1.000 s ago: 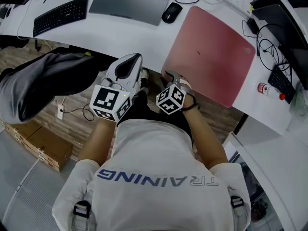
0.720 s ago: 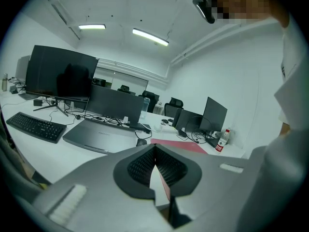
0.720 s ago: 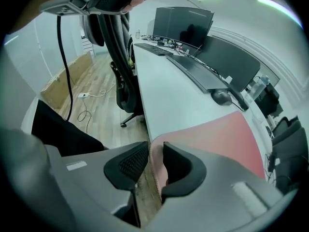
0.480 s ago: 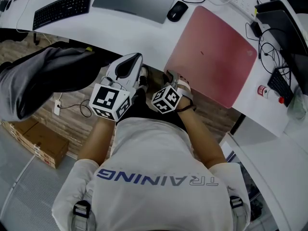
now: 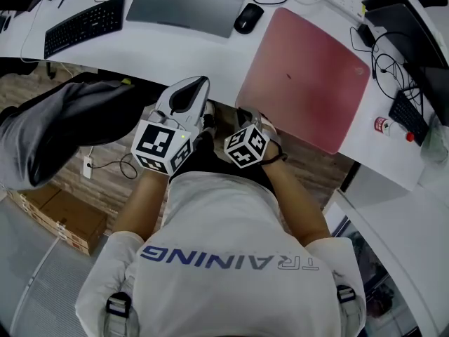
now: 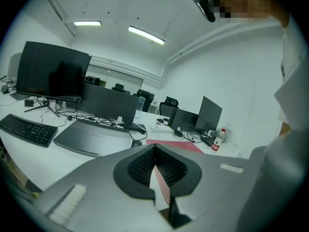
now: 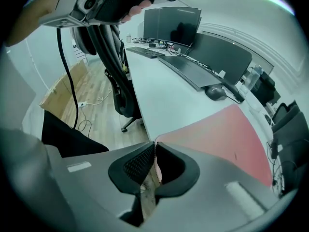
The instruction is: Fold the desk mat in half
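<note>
Over on the floor at the left lies a flat brown cardboard box (image 5: 62, 220), shut, so what is in it can't be told. Next along, the left gripper (image 6: 155, 148) hangs in front of the person, just off the near edge of the curved white surface (image 5: 189, 51). Its fingers (image 6: 140, 166) are together on nothing, well clear of the work. Beside it, the right gripper (image 7: 155, 143) is at the near corner of the thin pink-red rectangular desk mat (image 5: 309, 76). That corner pokes slightly over the surface's edge, while the rest of the mat lies flat and unfolded on the surface. The right fingers (image 7: 137, 163) are closing with that corner between them, and the pads look to be pinching it already. To me this is the very first step, taking hold of the mat, and no fold has begun. The next move calls for lifting that corner and carrying it over towards the far edge. The idle left gripper would probably need to take the other near corner so the half comes over square instead of twisting. Past the mat on the right stands a small white plastic bottle with a red label (image 5: 382, 126), and its contents can't be seen.
</note>
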`<state>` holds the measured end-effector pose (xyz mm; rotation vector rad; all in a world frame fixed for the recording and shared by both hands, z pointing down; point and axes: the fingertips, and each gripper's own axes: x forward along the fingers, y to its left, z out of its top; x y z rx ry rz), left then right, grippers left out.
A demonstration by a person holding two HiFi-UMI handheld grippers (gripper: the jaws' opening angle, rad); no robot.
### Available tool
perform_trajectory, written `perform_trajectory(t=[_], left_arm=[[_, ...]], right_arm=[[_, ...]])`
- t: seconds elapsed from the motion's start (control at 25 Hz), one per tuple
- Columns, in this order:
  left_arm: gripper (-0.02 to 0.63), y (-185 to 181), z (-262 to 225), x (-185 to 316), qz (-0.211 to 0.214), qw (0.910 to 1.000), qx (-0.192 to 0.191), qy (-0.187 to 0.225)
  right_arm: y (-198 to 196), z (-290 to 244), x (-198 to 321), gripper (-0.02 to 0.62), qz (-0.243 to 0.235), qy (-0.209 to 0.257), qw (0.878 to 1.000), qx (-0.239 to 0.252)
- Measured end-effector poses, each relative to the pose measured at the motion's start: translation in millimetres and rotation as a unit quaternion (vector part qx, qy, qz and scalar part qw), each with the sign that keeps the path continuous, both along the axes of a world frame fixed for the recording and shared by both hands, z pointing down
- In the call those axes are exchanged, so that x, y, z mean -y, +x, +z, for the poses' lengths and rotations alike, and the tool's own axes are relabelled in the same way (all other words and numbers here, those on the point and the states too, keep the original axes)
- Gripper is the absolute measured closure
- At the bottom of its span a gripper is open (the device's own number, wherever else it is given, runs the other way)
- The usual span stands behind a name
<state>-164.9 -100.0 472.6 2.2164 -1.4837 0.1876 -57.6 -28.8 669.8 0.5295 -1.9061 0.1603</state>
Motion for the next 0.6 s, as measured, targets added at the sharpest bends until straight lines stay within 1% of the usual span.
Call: perform_trajectory(t=[0.32, 0.6], left_arm=[[0.604, 16, -6, 4, 0.025, 0.9996, 0.008, 0.004], [0.604, 34, -11, 9, 0.048, 0.9988, 0.01, 0.008]], right_arm=[[8, -21, 9, 0.569, 0.053, -0.007, 0.997, 0.055], [34, -57, 30, 0.569, 0.126, 0.007, 0.985, 0.114]])
